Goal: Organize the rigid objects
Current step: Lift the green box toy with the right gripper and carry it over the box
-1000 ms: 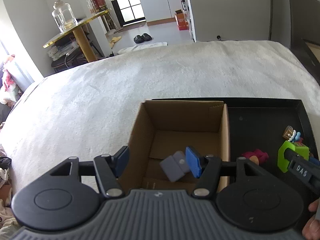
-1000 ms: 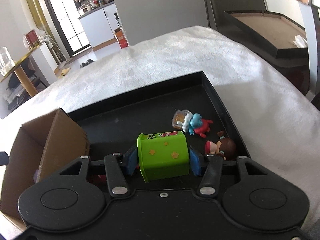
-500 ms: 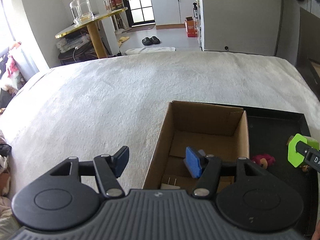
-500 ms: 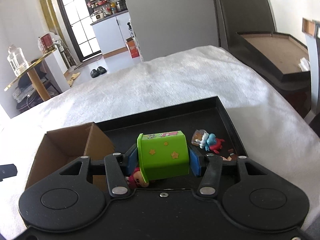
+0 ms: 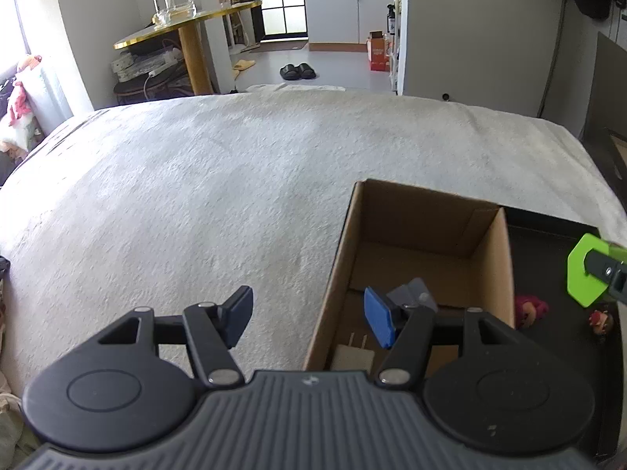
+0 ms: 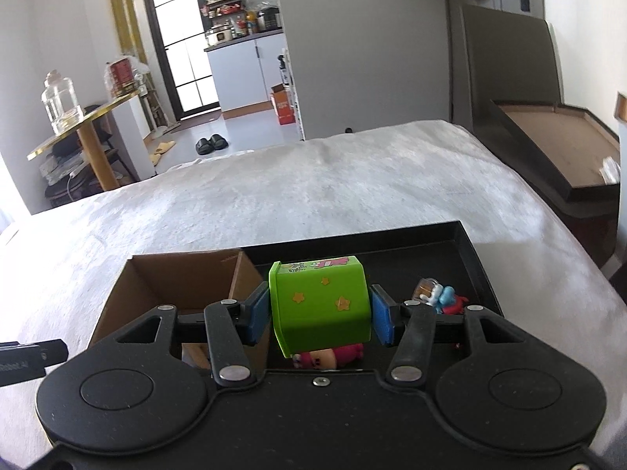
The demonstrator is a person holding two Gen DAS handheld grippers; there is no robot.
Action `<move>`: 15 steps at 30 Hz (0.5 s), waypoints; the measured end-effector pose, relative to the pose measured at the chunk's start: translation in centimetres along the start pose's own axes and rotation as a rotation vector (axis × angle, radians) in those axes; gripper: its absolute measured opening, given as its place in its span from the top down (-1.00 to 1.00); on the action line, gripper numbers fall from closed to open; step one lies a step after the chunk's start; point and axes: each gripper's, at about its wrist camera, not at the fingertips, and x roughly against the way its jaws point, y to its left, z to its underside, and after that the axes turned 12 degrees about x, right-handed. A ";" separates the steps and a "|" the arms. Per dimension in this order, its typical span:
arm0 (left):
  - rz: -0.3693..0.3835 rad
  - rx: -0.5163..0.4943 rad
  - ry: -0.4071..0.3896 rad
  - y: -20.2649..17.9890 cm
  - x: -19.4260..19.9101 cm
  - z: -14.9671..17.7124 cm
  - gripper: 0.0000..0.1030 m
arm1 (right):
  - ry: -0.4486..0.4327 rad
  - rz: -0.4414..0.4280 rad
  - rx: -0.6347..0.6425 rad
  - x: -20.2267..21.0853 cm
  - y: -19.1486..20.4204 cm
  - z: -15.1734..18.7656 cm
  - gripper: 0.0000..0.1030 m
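The green box (image 6: 319, 305) is clamped in the right gripper (image 6: 319, 313) above the tray (image 6: 470, 250); transfer is in hand. Next, it is to be carried over the carton (image 6: 176, 278) and released. The left gripper (image 5: 309, 317) is held spread, empty

Someone's home, prob. a small apt: white bedspread (image 5: 219, 180) up front, slippers (image 5: 298, 71) on the floor. Kitchen counter (image 6: 250, 35) w/ what looks like a rice cooker beyond, glass jar (image 6: 60, 103) on a gold side table (image 5: 188, 27).
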 end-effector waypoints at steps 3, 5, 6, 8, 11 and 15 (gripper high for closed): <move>0.019 0.026 0.015 0.8 -0.5 0.0 -0.19 | -0.006 -0.008 0.007 0.2 0.8 -0.3 0.00; 0.031 0.040 0.019 1.2 -0.8 0.0 -0.19 | -0.007 -0.011 0.014 0.3 1.2 -0.4 0.00; 0.036 0.046 0.022 1.4 -0.9 0.1 -0.19 | -0.008 -0.012 0.020 0.3 1.5 -0.5 0.00; 0.043 0.057 0.036 1.9 -1.4 0.3 -0.19 | -0.008 -0.016 0.029 0.5 2.1 -0.5 0.00; 0.039 0.081 0.064 2.6 -2.2 0.5 -0.19 | -0.005 -0.027 0.041 0.5 3.0 -0.4 0.00; 0.054 0.099 0.073 3.2 -2.5 0.6 -0.19 | -0.001 -0.048 0.054 0.5 4.4 -0.4 0.01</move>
